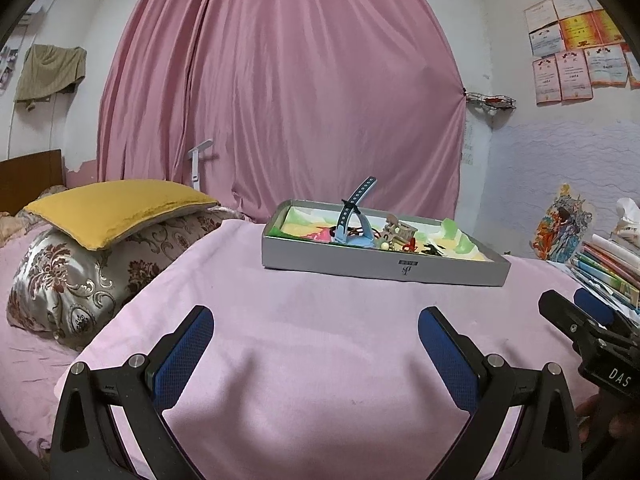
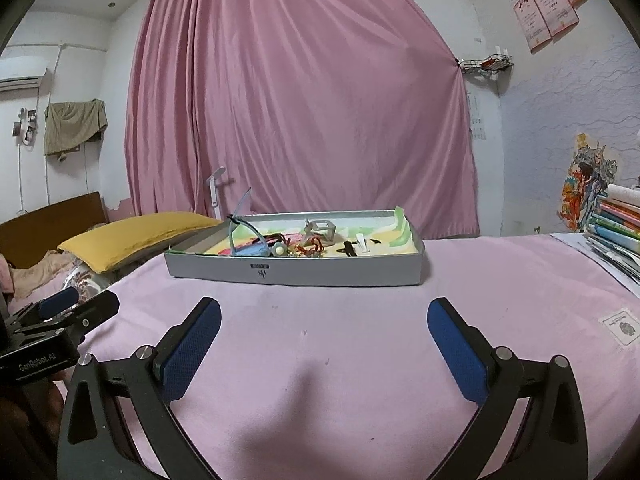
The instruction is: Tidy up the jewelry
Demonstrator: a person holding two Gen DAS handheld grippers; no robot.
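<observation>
Both grippers, left gripper (image 1: 316, 342) & right gripper (image 2: 324, 338), are hanging wide open, empty, facing tray (image 2: 320, 274) w/ light, tangly jewelry (image 2: 308, 249); probably pinching strap (image 1: 352, 210) mid-band.

Home bedroom, bed (image 1: 280, 340) with pillows (image 1: 116, 210), pink curtain (image 1: 280, 80), wall certificates (image 1: 576, 48)

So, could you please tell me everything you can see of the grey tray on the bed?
The grey tray is a shallow, rectangular box, cardboard by the look of it, with a small dark logo on its near wall. It sits flat on the pink bedsheet, in front of the pink curtain and beyond both open grippers, which do not touch it. Its floor is lined with yellow, white and green. Inside lies a jumble of small pieces, and a blue strap sticks up above the rim.
</observation>
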